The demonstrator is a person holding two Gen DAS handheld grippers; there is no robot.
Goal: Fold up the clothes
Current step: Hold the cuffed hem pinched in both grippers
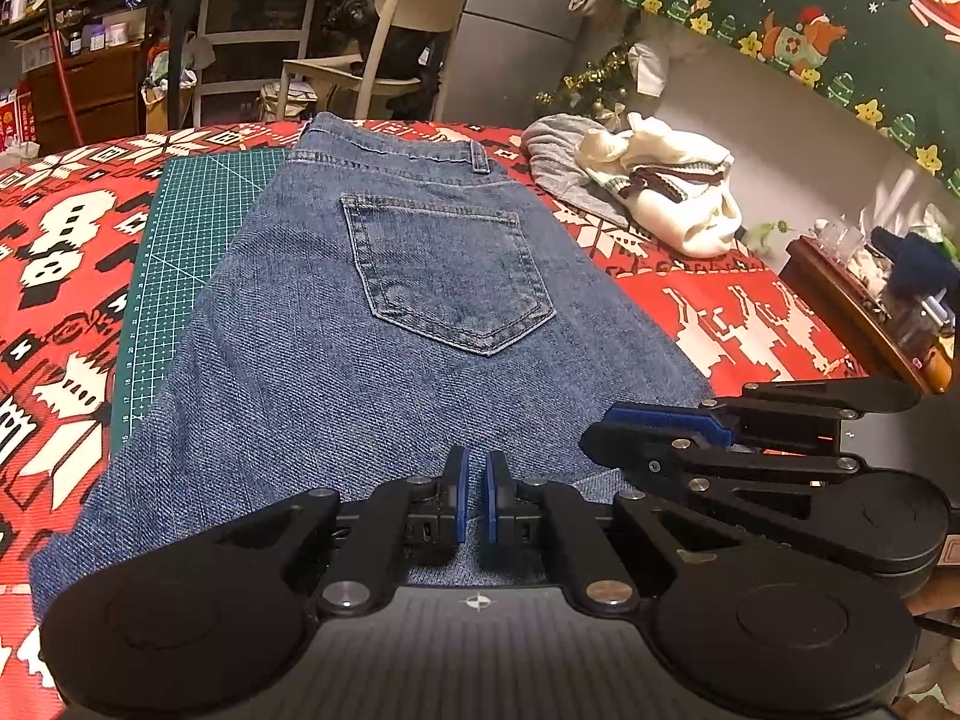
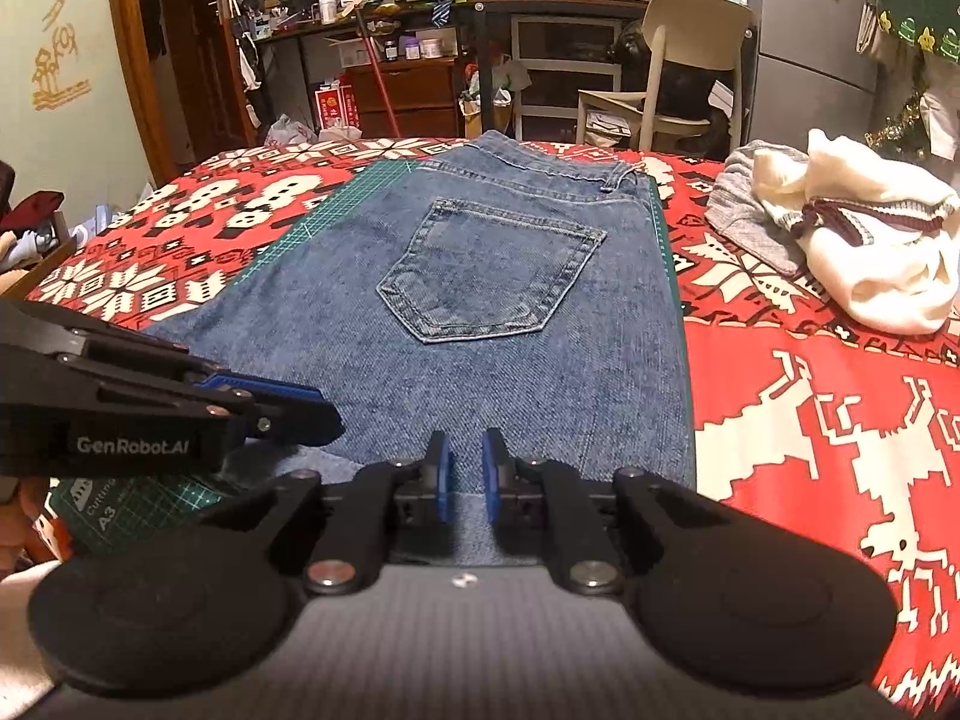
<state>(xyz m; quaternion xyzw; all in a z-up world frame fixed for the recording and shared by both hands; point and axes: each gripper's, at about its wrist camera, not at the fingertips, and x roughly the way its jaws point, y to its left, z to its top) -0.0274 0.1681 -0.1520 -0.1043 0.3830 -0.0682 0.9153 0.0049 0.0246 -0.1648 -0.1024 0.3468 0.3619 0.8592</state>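
Observation:
Blue jeans (image 1: 420, 276) lie folded flat, back pocket up, on a green cutting mat (image 1: 186, 252) over a red patterned tablecloth (image 1: 66, 276). My left gripper (image 1: 477, 495) sits at the jeans' near edge, its blue pads almost together with a thin strip of denim between them. In the right wrist view it reaches in from the left (image 2: 312, 414) over the jeans (image 2: 492, 276). My right gripper (image 2: 465, 480) is at the same near edge, further right, pads standing apart above the denim. It shows from the side (image 1: 594, 432) in the left wrist view.
A pile of white and grey clothes (image 2: 852, 240) lies on the table's far right. Beyond the table stand a cream chair (image 1: 396, 30) and cluttered desks. A low wooden side table (image 1: 870, 312) with small items stands to the right.

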